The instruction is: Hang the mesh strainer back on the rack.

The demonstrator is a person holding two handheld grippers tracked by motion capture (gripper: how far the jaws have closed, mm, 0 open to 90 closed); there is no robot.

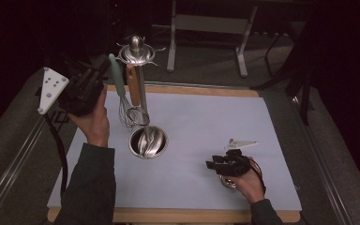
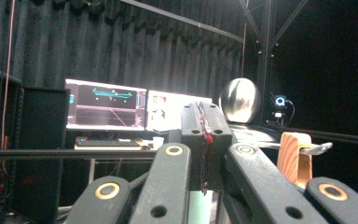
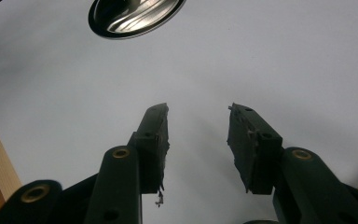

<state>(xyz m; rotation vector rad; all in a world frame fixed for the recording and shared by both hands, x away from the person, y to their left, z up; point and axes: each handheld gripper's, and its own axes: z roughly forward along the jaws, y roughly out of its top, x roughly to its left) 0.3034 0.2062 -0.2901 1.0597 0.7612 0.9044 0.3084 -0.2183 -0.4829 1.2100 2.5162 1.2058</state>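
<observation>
— Steel stand (image 1: pixel 143 93) rises from its round base on our white mat (image 1: pixel 206 122); the green-handled whisk (image 1: pixel 122 91) hangs beside its pole.
— Our left gripper (image 1: pixel 82 84) grasps the whisk handle; our right gripper (image 1: pixel 220 164) rests released, jaws apart.

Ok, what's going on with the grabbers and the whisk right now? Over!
Left gripper shut, raised beside the whisk's green handle; grip unclear. Whisk hangs on the metal utensil stand. Right gripper open, empty, over the white mat. Nothing in the way.
</observation>
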